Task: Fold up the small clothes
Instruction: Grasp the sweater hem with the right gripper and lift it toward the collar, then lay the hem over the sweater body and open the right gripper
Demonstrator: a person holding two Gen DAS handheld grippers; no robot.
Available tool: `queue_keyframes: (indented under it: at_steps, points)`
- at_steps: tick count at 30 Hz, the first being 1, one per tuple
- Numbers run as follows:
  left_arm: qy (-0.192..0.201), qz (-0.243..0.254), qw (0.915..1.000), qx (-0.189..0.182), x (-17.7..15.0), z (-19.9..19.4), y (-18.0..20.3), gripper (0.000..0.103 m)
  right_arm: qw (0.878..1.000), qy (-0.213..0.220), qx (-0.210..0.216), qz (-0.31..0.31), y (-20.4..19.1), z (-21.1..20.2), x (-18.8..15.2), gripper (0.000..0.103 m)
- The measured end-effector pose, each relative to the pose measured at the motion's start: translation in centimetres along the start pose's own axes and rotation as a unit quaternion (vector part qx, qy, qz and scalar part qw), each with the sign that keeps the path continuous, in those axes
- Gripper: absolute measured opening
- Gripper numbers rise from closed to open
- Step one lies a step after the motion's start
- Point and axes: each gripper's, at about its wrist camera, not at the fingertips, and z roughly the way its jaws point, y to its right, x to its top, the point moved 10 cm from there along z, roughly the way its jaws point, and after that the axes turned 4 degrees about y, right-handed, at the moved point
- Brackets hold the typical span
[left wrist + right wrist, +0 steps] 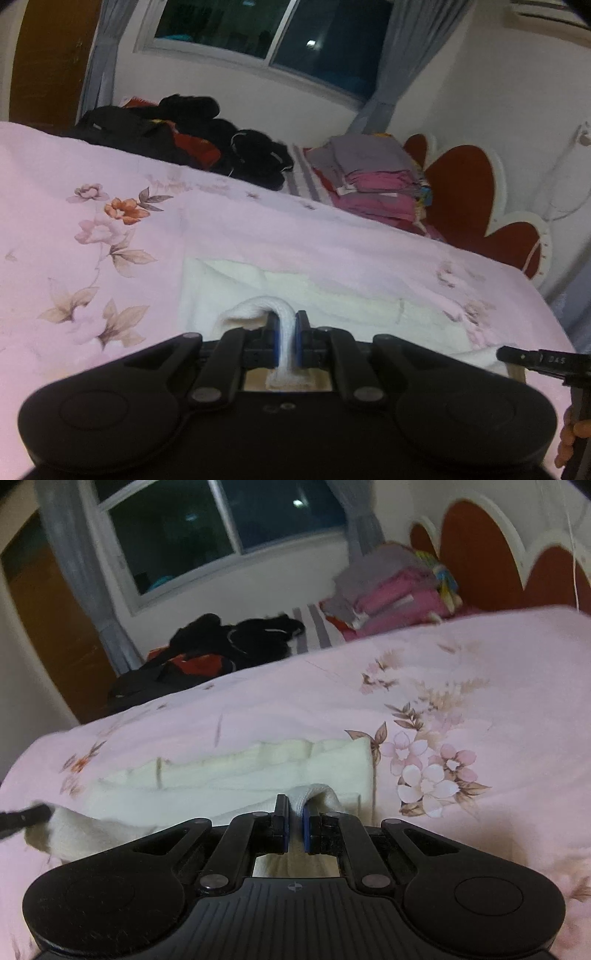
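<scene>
A small white garment (295, 291) lies on the pink flowered bedspread (110, 206), partly folded over itself. My left gripper (287, 323) is shut on a bunched white edge of it near the garment's left corner. In the right wrist view the same white garment (258, 768) spreads ahead, and my right gripper (294, 805) is shut on its edge near the right corner. The tip of the right gripper (532, 358) shows at the right edge of the left wrist view; the left gripper's tip (26, 816) shows blurred at the left of the right wrist view.
At the far side of the bed lie a heap of black and red clothes (177, 136) and a stack of folded grey and pink clothes (376, 177). A red and white headboard (480, 206) stands behind. A window (273, 33) with grey curtains is in the wall.
</scene>
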Motion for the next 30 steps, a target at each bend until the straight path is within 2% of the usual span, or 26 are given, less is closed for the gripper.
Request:
queue_keyframes:
  at_steps: [4, 7, 13, 14, 15, 16, 17, 18, 22, 26, 29, 30]
  points:
    - [-0.017, 0.006, 0.9996, 0.021, 0.4, 3.0, -0.4, 0.008, 0.999, -0.018, 0.001, 0.039, 1.2, 2.8, 0.7, 0.007]
    - [-0.023, 0.003, 0.9988, 0.043, 0.9, 4.6, -1.1, 0.014, 0.999, -0.022, -0.013, 0.043, 1.9, 4.3, 1.1, 0.007]
    - [-0.046, -0.013, 0.9973, 0.056, 0.8, 6.1, -1.9, 0.024, 0.999, -0.013, -0.039, 0.031, 2.8, 5.5, 2.2, 0.009]
    - [-0.045, -0.016, 0.9972, 0.058, 0.9, 6.1, -2.0, 0.031, 0.999, -0.008, -0.043, 0.031, 3.0, 5.6, 2.6, 0.026]
    - [-0.039, -0.02, 0.9972, 0.062, 1.2, 5.9, -2.1, 0.057, 0.999, -0.002, -0.042, 0.033, 3.2, 5.5, 3.0, 0.066]
    - [-0.022, -0.023, 0.9971, 0.07, 1.7, 5.5, -2.4, 0.071, 0.998, 0.008, -0.045, 0.033, 3.4, 5.3, 3.4, 0.085]
    - [-0.006, -0.022, 0.997, 0.074, 2.3, 5.3, -2.4, 0.083, 0.998, 0.02, -0.049, 0.029, 3.5, 5.1, 3.8, 0.097]
    - [0.002, -0.014, 0.9973, 0.072, 2.8, 5.2, -2.3, 0.075, 0.998, 0.026, -0.047, 0.018, 3.4, 4.9, 4.1, 0.096]
    - [-0.004, 0.004, 0.9977, 0.068, 3.3, 5.3, -2.2, 0.074, 0.999, 0.028, -0.039, -0.015, 2.9, 5.2, 4.2, 0.096]
    - [-0.017, 0.03, 0.9967, 0.074, 2.0, 5.6, -2.5, 0.073, 0.999, 0.013, -0.031, -0.03, 2.8, 6.2, 3.2, 0.096]
    - [-0.041, 0.041, 0.9956, 0.074, 0.6, 6.3, -2.6, 0.068, 0.999, -0.002, -0.025, -0.029, 3.0, 7.3, 2.5, 0.096]
    - [-0.047, 0.042, 0.9952, 0.075, 0.2, 6.6, -2.8, 0.062, 0.999, -0.006, -0.027, -0.034, 3.0, 7.6, 2.2, 0.096]
